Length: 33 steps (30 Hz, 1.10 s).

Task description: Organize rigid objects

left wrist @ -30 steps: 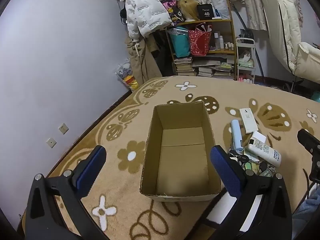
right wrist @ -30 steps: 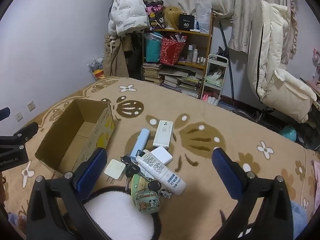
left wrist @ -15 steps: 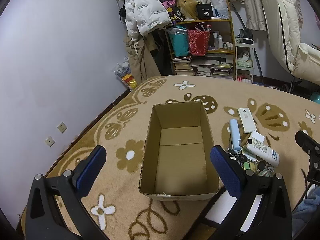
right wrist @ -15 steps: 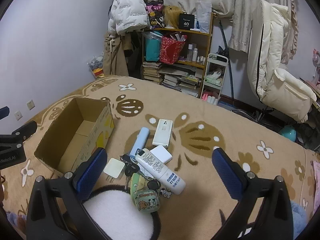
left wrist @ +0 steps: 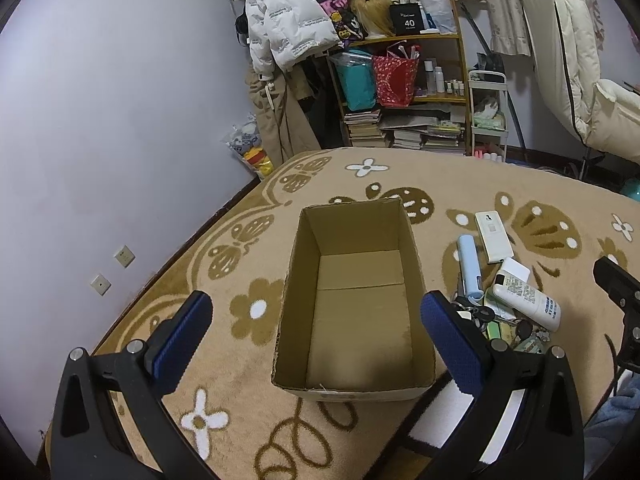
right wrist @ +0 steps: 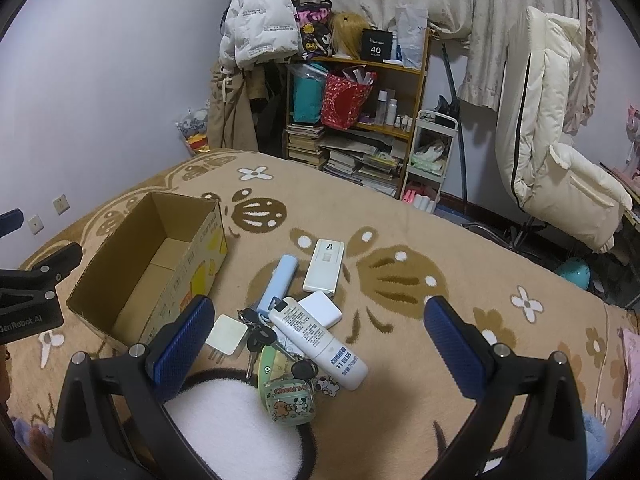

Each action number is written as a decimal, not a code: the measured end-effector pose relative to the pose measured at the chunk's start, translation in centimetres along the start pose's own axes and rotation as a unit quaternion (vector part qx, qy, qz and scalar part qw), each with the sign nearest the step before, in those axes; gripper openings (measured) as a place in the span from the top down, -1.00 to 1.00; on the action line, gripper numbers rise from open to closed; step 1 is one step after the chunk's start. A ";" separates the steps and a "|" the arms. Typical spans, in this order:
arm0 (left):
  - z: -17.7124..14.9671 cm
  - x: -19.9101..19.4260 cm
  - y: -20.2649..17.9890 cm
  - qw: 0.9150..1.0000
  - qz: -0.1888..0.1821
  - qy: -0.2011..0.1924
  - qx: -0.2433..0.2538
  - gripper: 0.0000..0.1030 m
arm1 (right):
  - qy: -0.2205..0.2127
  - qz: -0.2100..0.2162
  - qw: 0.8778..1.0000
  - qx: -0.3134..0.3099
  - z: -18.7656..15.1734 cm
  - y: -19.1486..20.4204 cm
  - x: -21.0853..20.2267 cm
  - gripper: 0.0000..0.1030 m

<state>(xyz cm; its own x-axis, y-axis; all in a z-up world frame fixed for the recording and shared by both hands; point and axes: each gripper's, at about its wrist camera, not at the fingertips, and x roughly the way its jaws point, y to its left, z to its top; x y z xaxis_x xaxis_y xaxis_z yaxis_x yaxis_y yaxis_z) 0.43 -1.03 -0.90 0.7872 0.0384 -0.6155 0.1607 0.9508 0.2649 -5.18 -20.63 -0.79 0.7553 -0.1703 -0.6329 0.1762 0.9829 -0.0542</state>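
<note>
An open, empty cardboard box (left wrist: 356, 389) stands on the patterned rug; it also shows in the right wrist view (right wrist: 132, 312). Right of it lies a pile: a white remote with printed text (right wrist: 320, 342), a light blue cylinder (right wrist: 278, 282), a white flat remote (right wrist: 325, 266), a small white block (right wrist: 322, 309), a square white plug (right wrist: 226, 334), keys (right wrist: 256, 334) and a green cartoon case (right wrist: 288, 398). My left gripper (left wrist: 316, 330) is open and empty above the box's near end. My right gripper (right wrist: 318, 334) is open and empty above the pile.
A cluttered bookshelf (right wrist: 356, 132) and hanging coats (right wrist: 256, 36) stand beyond the rug's far edge. A cream padded chair (right wrist: 560, 160) is at the back right. A white fluffy patch (right wrist: 236, 432) lies near the pile. The wall (left wrist: 100, 120) bounds the left side.
Both grippers have drifted very slightly; the views shifted a little. Nothing was grasped or moved.
</note>
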 end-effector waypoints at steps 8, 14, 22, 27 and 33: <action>0.0 0.1 0.5 1.000 -0.001 0.002 -0.003 -1.00 | 0.002 0.001 1.000 -0.004 -0.2 0.1 0.1 -1.00; -0.1 0.2 0.8 1.000 0.003 0.001 0.000 -1.00 | 0.002 -0.005 1.000 -0.008 -0.2 0.2 0.0 -1.00; -0.1 0.2 0.6 1.000 0.005 0.001 0.000 -1.00 | 0.002 -0.006 1.000 -0.010 -0.2 0.2 0.0 -1.00; -0.2 0.2 0.6 1.000 0.001 0.001 0.003 -1.00 | 0.002 -0.005 1.000 -0.010 -0.2 0.2 0.0 -1.00; -0.3 0.1 0.4 1.000 0.005 0.003 0.007 -1.00 | 0.002 -0.005 1.000 -0.010 -0.2 0.3 0.0 -1.00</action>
<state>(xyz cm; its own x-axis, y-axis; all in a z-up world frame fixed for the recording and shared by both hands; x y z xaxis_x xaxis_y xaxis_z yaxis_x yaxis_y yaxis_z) 0.38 -0.53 -1.04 0.7849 0.0501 -0.6176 0.1609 0.9461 0.2812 -5.25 -20.36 -0.98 0.7508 -0.1800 -0.6355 0.1711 0.9823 -0.0761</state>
